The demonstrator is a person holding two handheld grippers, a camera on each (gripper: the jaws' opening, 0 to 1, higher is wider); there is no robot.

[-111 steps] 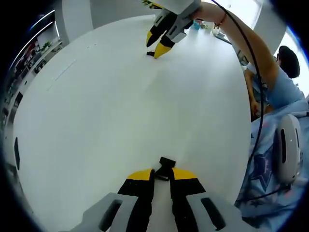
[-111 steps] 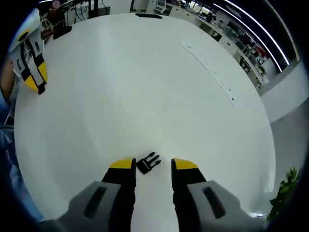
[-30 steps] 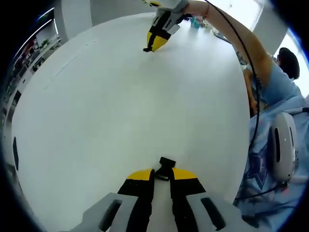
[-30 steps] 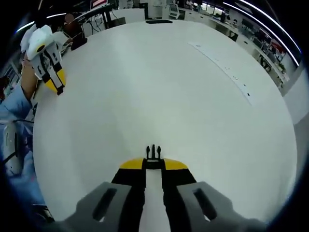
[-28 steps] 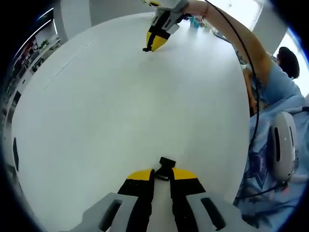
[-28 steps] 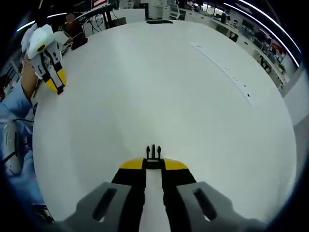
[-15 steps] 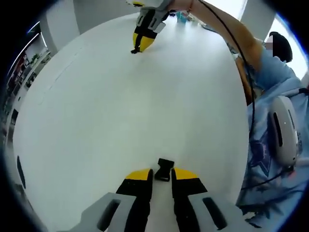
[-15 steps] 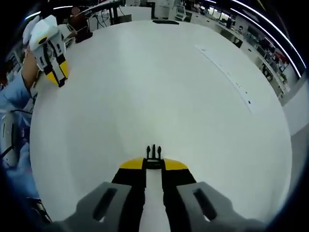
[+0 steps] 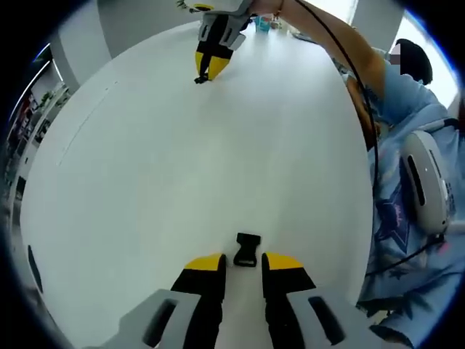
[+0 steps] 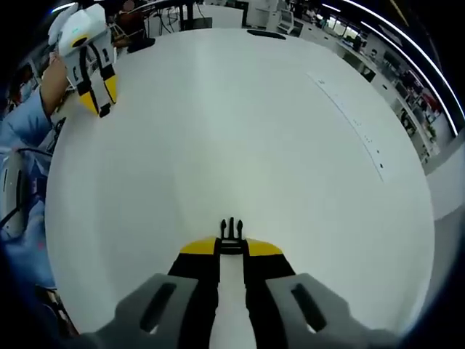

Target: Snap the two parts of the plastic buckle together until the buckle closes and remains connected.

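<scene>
In the left gripper view, the left gripper [image 9: 243,263] has its jaws parted, and the black buckle socket [image 9: 247,249] lies loose on the white table [image 9: 182,160] just beyond the yellow tips, while the right gripper [image 9: 211,62] hangs far across the table. In the right gripper view, the right gripper [image 10: 232,248] pinches the black pronged buckle half [image 10: 231,233], prongs pointing forward above the table; the left gripper [image 10: 94,73] shows at upper left.

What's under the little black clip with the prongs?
The pronged buckle piece is pinched in the right gripper. Beneath it lies the bare white table. Its back end is covered by the yellow fingertips, so that part can't be seen.
</scene>
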